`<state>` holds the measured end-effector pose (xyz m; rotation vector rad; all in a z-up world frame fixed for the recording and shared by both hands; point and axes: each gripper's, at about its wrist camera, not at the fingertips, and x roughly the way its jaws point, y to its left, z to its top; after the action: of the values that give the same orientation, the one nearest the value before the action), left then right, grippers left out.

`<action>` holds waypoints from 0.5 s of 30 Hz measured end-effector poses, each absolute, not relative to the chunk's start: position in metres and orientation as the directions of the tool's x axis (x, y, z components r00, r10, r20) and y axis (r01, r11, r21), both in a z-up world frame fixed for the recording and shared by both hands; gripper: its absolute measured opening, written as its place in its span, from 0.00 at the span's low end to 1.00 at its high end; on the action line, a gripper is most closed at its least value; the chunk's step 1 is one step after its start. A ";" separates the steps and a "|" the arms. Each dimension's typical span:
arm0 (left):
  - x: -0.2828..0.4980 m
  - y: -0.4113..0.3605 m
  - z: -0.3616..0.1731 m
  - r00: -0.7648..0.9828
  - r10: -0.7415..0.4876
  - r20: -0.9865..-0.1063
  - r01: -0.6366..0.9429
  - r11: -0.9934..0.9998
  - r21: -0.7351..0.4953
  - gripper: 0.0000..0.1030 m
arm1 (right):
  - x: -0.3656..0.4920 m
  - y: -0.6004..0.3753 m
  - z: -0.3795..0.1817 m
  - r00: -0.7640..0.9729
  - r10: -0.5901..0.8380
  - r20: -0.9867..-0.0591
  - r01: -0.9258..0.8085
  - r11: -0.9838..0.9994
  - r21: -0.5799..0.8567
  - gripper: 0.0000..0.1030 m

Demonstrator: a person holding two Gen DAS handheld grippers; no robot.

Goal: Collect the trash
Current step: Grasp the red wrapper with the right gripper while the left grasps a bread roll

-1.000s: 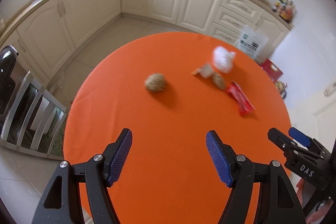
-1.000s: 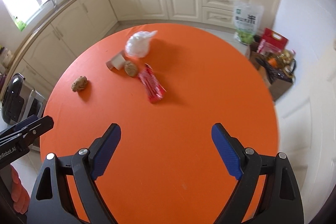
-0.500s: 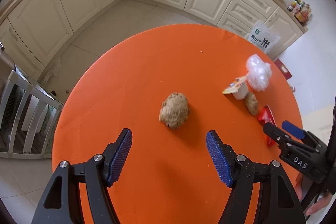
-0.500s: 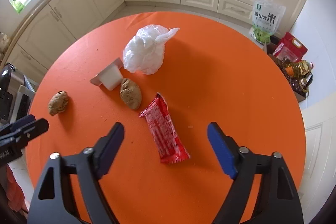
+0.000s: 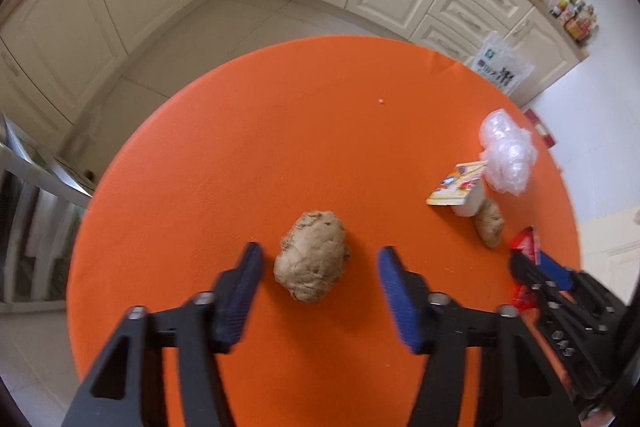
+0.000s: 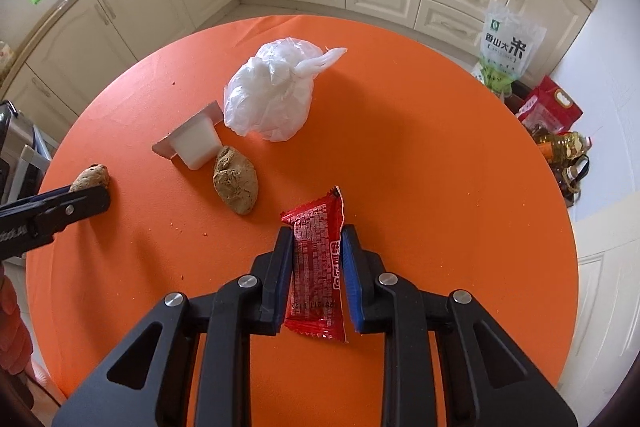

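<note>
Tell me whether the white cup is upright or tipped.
Tipped. The cup lies on its side on the table, its peeled lid facing sideways.

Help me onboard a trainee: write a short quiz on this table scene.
1. How many brown lumps lie on the orange table?
2. What sits between the right gripper fingers? A red wrapper; B brown lump; C white cup.
3. True or false: the white plastic bag lies on the floor.
Key: 1 two. 2 A, with the jaws closing on it. 3 false, it is on the table.
</note>
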<state>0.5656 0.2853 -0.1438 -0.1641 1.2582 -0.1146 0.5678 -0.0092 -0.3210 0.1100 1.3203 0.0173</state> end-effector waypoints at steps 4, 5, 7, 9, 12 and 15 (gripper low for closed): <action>0.559 0.277 -0.144 0.312 -0.179 -0.933 0.036 0.984 -0.177 0.27 | 0.568 -0.015 -0.320 0.244 0.102 -0.964 0.064 0.991 0.121 0.20; 0.556 0.276 -0.142 0.323 -0.181 -0.929 0.047 0.983 -0.176 0.27 | 0.568 -0.016 -0.320 0.243 0.104 -0.964 0.067 0.990 0.124 0.20; 0.553 0.271 -0.139 0.330 -0.175 -0.928 0.054 0.984 -0.167 0.27 | 0.568 -0.018 -0.320 0.243 0.108 -0.964 0.070 0.989 0.128 0.20; 0.552 0.266 -0.137 0.335 -0.176 -0.926 0.063 0.984 -0.165 0.27 | 0.566 -0.019 -0.319 0.243 0.115 -0.963 0.080 0.987 0.138 0.20; 0.547 0.261 -0.132 0.344 -0.174 -0.923 0.070 0.985 -0.159 0.27 | 0.564 -0.022 -0.316 0.248 0.126 -0.961 0.079 0.986 0.150 0.20; 0.542 0.256 -0.126 0.361 -0.151 -0.920 0.070 0.988 -0.135 0.27 | 0.560 -0.025 -0.309 0.258 0.125 -0.958 0.086 0.985 0.152 0.20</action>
<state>0.5424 0.2563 -0.1265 -0.0769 1.1937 -0.1425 0.5605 -0.0251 -0.3088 0.1871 1.3117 0.0266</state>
